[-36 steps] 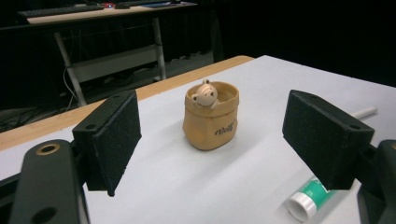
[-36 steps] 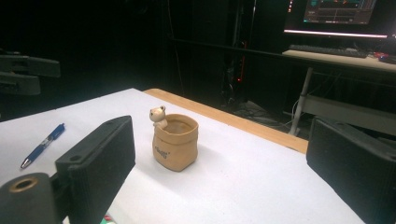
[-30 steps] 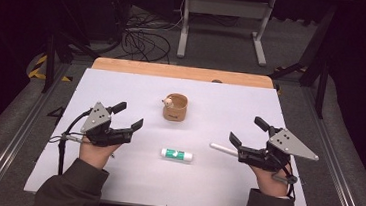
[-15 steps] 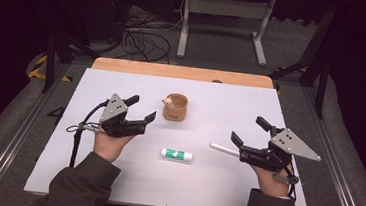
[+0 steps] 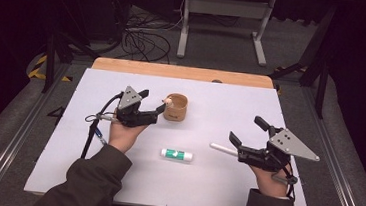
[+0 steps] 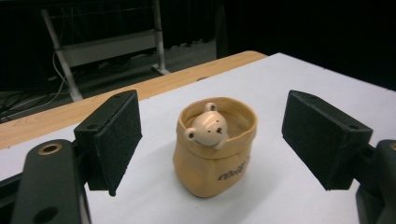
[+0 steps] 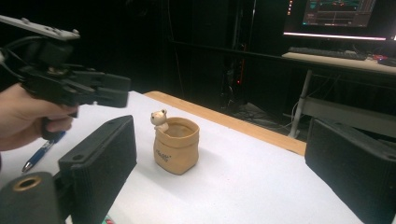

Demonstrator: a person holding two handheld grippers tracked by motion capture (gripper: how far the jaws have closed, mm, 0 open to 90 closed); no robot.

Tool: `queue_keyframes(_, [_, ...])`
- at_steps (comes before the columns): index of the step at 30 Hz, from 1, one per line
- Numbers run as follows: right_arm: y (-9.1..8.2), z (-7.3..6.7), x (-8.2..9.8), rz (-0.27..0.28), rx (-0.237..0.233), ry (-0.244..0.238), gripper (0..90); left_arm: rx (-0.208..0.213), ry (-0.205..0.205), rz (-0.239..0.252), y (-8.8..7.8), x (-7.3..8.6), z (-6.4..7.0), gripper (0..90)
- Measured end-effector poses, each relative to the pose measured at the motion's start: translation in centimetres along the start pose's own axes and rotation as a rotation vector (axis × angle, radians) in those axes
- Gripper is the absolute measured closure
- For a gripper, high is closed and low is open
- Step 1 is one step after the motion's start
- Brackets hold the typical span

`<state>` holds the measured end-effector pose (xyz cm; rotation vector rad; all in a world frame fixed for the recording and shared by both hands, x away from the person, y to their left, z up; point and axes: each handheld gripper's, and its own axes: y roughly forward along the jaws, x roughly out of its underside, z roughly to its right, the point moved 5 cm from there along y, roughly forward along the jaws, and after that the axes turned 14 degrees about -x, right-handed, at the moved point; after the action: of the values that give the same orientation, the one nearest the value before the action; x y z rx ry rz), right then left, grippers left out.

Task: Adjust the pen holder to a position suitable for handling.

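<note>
Two open grippers over the white desk [image 5: 64,173], left gripper [image 5: 151,106] nearer, jaws spread wide just beside the bear pot [image 5: 175,107] standing upright near the far edge, straight ahead between the pads; right gripper [image 5: 247,131] empty, well apart toward the right edge.

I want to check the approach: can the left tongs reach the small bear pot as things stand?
Probably yes. The left tongs stand open right beside the bear pot, and in the left gripper view the pot sits between the two jaws with nothing in front of it.
</note>
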<state>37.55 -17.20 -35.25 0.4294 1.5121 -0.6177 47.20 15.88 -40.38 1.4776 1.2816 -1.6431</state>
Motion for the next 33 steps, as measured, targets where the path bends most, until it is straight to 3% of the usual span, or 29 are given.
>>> queue_keyframes(5, [0.2, -0.1, 0.0, -0.001, -0.005, 0.002, 9.8, 0.003, -0.025, -0.015, 1.8, 0.1, 0.2, 20.5])
queue_keyframes(16, [0.2, -0.2, -0.1, 0.008, -0.007, 0.001, 9.7, -0.026, -0.015, -0.056, 4.3, 0.4, 1.0, 24.1])
queue_keyframes(19, [0.2, -0.2, -0.1, 0.010, -0.007, 0.004, 9.7, -0.032, -0.039, -0.090, 5.2, 0.9, 1.1, 24.9])
queue_keyframes(26, [0.2, -0.2, -0.1, 0.012, -0.008, 0.001, 9.7, -0.035, -0.038, -0.119, 6.2, 1.6, 1.4, 28.3])
queue_keyframes(33, [0.3, -0.2, -0.1, 0.013, -0.010, 0.002, 9.8, -0.053, -0.041, -0.138, 7.0, 2.3, 1.6, 38.2])
